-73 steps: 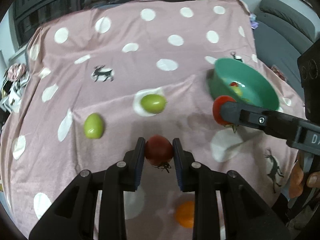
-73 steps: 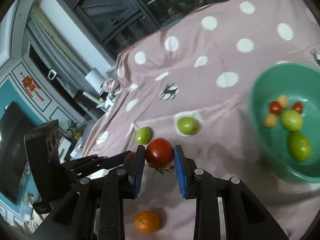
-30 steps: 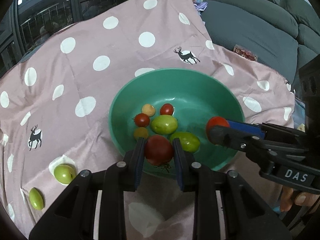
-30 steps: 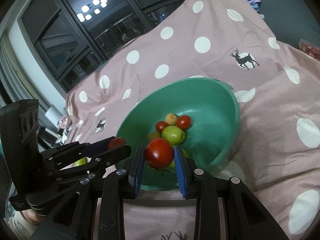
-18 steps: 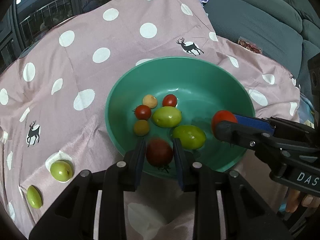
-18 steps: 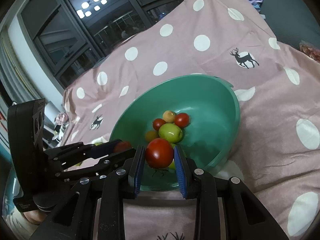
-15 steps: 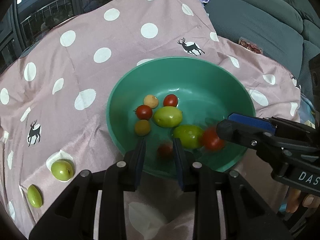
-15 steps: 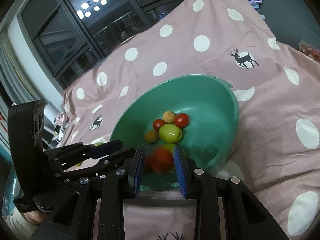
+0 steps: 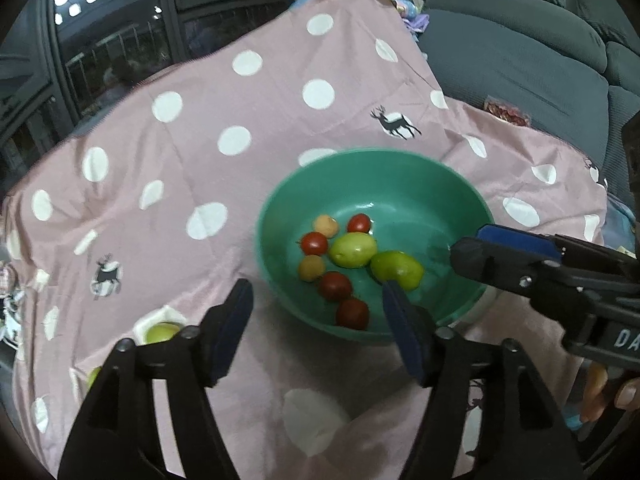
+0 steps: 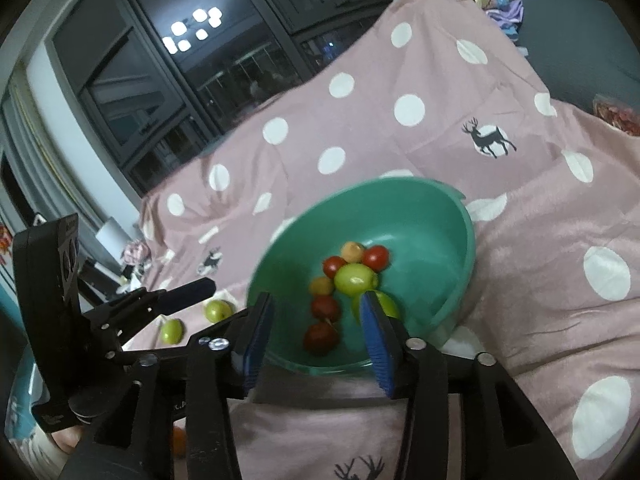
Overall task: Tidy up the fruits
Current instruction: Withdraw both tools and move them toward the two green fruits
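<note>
Left wrist view: the left gripper [image 9: 316, 300], its jaws just opened wide and empty, hangs over the near rim of the round green plastic bowl [image 9: 452, 188], where red tomatoes [image 9: 335, 285] lie among green fruits.

Right wrist view: the right gripper [image 10: 316, 320], jaws just parted, holds nothing; two red tomatoes lie loose in the bowl on the pink polka-dot cloth [image 10: 540, 264]

— What sort of place is this?
— A home living room: a grey sofa [image 9: 520, 60], dark balcony windows [image 10: 224, 52] reflecting a ceiling lamp, and a pink polka-dot cloth [image 9: 240, 140] with deer over the surface.
</note>
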